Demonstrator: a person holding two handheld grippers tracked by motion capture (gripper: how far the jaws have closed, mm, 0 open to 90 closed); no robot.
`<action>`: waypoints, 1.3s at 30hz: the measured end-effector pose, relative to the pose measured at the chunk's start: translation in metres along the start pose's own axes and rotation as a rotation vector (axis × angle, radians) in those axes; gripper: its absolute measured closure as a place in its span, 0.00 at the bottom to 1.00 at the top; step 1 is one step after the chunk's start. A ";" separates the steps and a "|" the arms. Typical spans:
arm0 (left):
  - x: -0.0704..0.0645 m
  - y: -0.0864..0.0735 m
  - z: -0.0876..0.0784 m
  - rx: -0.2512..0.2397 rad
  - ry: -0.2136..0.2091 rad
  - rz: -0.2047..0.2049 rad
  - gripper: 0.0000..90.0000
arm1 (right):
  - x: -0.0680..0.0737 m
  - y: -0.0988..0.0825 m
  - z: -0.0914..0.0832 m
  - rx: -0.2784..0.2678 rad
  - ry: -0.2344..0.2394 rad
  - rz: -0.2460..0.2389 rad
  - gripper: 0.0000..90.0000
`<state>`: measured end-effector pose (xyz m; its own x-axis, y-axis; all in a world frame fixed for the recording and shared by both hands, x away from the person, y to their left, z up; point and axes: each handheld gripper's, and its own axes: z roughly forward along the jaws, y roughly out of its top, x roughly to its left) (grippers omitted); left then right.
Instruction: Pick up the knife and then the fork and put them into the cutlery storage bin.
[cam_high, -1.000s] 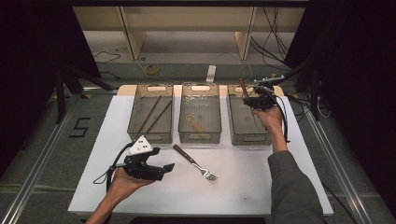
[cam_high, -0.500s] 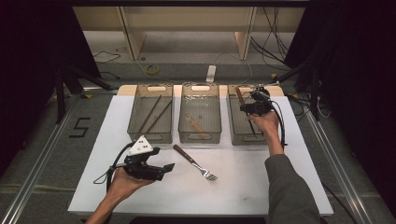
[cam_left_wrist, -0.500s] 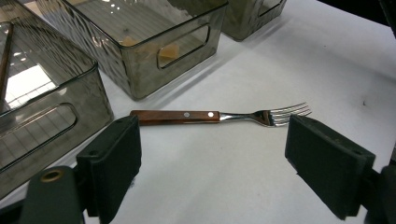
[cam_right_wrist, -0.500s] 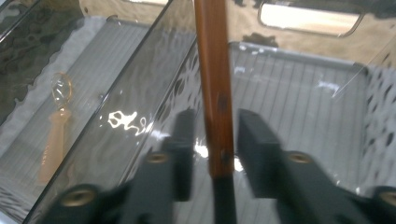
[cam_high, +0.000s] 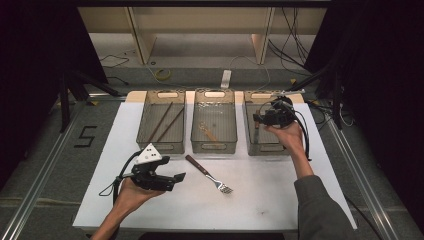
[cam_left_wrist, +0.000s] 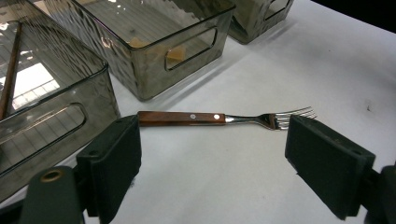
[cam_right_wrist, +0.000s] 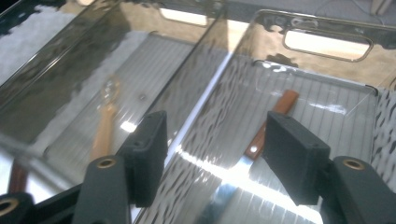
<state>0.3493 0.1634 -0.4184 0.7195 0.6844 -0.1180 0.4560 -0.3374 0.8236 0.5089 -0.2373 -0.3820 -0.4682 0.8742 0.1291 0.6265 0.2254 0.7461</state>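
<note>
A fork (cam_high: 207, 173) with a brown wooden handle lies on the white tabletop (cam_high: 280, 200), tines toward the near right. My left gripper (cam_high: 177, 177) rests open just left of it; in the left gripper view the fork (cam_left_wrist: 224, 118) lies beyond the gripper (cam_left_wrist: 217, 140), untouched. My right gripper (cam_high: 256, 120) hovers over the right bin (cam_high: 267, 150), and its jaws have just been opening. Nothing is between them. Under the gripper (cam_right_wrist: 219, 140), a wood-handled knife (cam_right_wrist: 268, 128) lies on the bin floor.
Three smoky clear bins stand in a row at the back. The left bin (cam_high: 161, 147) holds two dark chopsticks (cam_high: 165, 122), and the middle bin (cam_high: 214, 148) holds a wooden spoon (cam_high: 207, 132). Cables and metal rails run beside the table.
My right gripper has opened and come toward me from the far end of the right bin. The left gripper and the fork have stayed put.
</note>
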 end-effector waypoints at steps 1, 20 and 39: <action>0.000 0.000 0.000 -0.004 0.000 -0.004 0.20 | 0.003 -0.003 -0.005 -0.004 0.013 -0.014 0.43; 0.007 0.017 0.022 0.021 0.007 0.030 0.27 | 0.047 -0.096 -0.067 -0.104 0.200 -0.088 0.36; 0.022 0.036 0.068 0.148 0.045 0.078 0.80 | 0.064 -0.133 -0.073 -0.119 0.261 -0.097 0.34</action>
<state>0.4167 0.1223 -0.4295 0.7327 0.6800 -0.0293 0.4746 -0.4796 0.7381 0.3503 -0.2432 -0.4248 -0.6763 0.7073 0.2057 0.5008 0.2367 0.8326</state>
